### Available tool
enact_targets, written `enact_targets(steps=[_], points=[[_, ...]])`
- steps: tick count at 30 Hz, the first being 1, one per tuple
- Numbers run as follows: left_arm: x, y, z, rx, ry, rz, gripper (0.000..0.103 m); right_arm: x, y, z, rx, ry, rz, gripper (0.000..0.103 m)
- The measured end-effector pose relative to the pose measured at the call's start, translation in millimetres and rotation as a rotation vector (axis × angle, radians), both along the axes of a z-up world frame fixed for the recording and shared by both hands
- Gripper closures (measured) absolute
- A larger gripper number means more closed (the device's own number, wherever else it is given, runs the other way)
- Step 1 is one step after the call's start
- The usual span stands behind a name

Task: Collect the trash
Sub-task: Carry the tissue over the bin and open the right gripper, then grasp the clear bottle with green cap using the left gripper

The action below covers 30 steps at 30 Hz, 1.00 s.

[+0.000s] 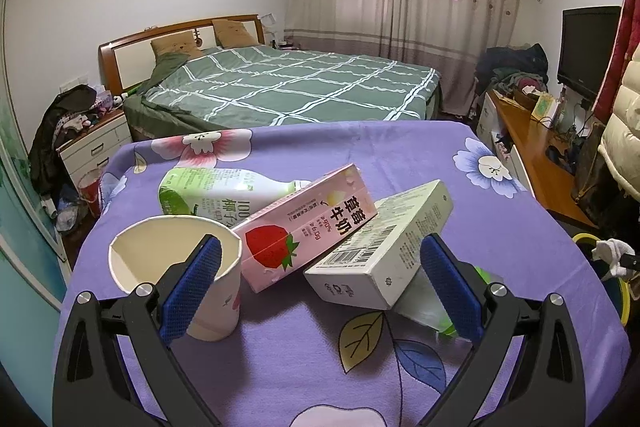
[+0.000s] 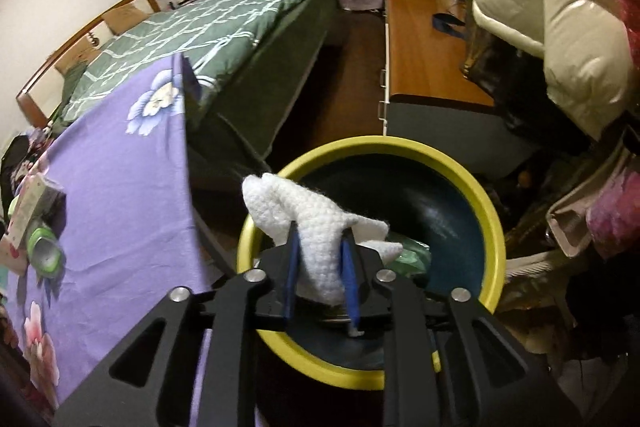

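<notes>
My left gripper [image 1: 320,267] is open and empty above the purple flowered table [image 1: 280,355]. In front of it lie a pink strawberry milk carton [image 1: 308,223], a white carton with a barcode [image 1: 380,247], a green and white bottle [image 1: 224,191] and an upright paper cup [image 1: 176,267]; the left finger overlaps the cup. A green bottle [image 1: 436,315] lies partly hidden under the white carton. My right gripper [image 2: 320,251] is shut on a crumpled white tissue [image 2: 316,227] and holds it over the yellow-rimmed trash bin [image 2: 492,223], which has green trash inside.
A green checked bed [image 1: 288,87] stands behind the table. A wooden desk [image 2: 420,39] with a TV [image 1: 588,51] runs along the right wall. A cream puffy coat [image 2: 552,7] and bags crowd the bin's right side. A nightstand [image 1: 96,143] is at the left.
</notes>
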State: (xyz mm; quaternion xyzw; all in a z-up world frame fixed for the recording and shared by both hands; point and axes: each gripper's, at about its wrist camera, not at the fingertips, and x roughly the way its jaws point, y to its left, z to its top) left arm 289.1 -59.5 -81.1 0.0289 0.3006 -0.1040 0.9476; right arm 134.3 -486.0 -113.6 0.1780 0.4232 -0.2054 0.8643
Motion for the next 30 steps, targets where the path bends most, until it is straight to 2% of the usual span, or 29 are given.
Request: enact_targets(steps=[2,11,22,30], points=[[0,0,0,0.000,0.000,0.000,0.005,0,0,1,-0.002,-0.001,-0.002,0.075],[0,-1,0,0.000,-0.002,-0.003,0.005,6,17,6,-0.008,-0.017,0.033,0.073],[-2,-4,1,0.018,0.002,-0.009,0.005,30,64,7,0.029,-0.042,0.174,0.071],[-19,-15,8,0.089,-0.014,-0.095,0.005,36,86,8,0.051,-0.057,0.246,0.071]])
